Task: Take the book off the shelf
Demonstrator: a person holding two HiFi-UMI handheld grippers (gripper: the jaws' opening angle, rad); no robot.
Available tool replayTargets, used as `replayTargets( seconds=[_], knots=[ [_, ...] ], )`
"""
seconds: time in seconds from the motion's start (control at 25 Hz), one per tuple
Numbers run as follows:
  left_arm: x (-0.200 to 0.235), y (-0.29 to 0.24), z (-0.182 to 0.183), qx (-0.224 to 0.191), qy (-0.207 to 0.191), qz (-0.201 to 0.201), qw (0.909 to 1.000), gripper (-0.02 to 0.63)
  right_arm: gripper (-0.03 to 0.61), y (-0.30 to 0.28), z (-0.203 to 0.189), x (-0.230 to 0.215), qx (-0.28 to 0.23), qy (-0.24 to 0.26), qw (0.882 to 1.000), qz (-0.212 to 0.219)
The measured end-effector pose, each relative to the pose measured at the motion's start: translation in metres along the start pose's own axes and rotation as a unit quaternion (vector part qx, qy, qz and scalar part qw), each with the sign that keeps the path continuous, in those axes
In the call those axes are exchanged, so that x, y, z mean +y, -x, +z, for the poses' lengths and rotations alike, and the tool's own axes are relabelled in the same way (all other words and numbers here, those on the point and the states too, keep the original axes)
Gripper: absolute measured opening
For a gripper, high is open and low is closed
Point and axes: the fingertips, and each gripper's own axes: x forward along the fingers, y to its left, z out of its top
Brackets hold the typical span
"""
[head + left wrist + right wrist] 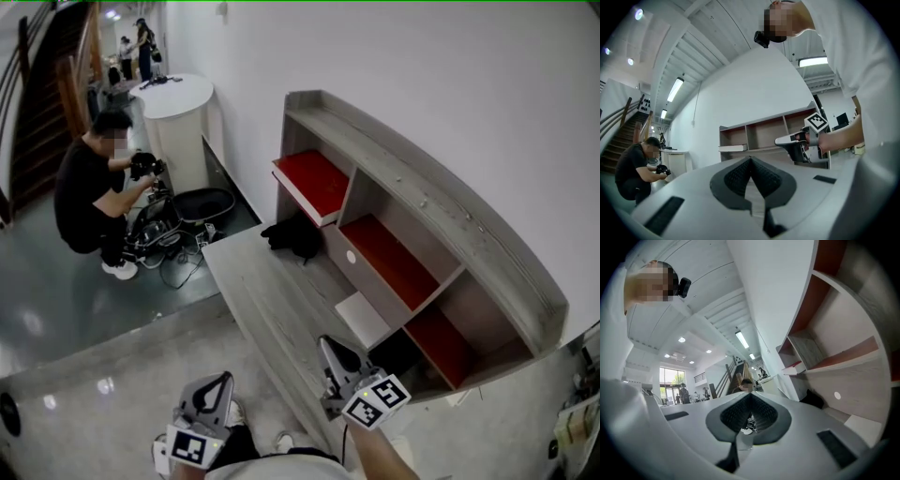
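Low in the frame, my left gripper (pixel 221 381) and right gripper (pixel 330 347) press their ribbed black pads together, empty. Beyond runs a bare grey wood-grain ledge (pixel 272 300). Farther, upper centre, the flat red book (pixel 314 183) overhangs the shelf's (pixel 422 187) leftmost compartment.

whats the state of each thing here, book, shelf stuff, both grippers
book: lying flat in the left compartment of the shelf, overhanging its front, not gripped
left gripper: jaws together, empty
right gripper: jaws together, empty
black bundle: slumped on the ledge below the book
white sheet: flat on the ledge
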Motion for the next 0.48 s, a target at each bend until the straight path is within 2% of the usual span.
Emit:
replayTargets(
  seconds=[0.12,0.2,0.32,0.48],
  knots=[
    [0.030,-0.030,0.003,-0.017,0.003,-0.023,0.9996,0.017,0.021,-0.036,0.010,-0.023,-0.019,-0.018,0.999,-0.027],
    [0.053,-0.046,0.007,-0.023,-0.008,-0.038,0.9990,0.017,0.021,-0.062,0.015,-0.037,-0.037,-0.059,0.997,-0.036],
    [0.084,-0.070,0.004,-0.026,-0.015,-0.057,0.9979,0.017,0.023,-0.099,0.023,-0.063,-0.075,-0.139,0.987,-0.038],
    [0.110,-0.084,-0.012,-0.015,-0.002,-0.076,0.9970,0.017,0.023,-0.135,0.023,-0.089,-0.092,-0.162,0.980,-0.067]
  ],
)
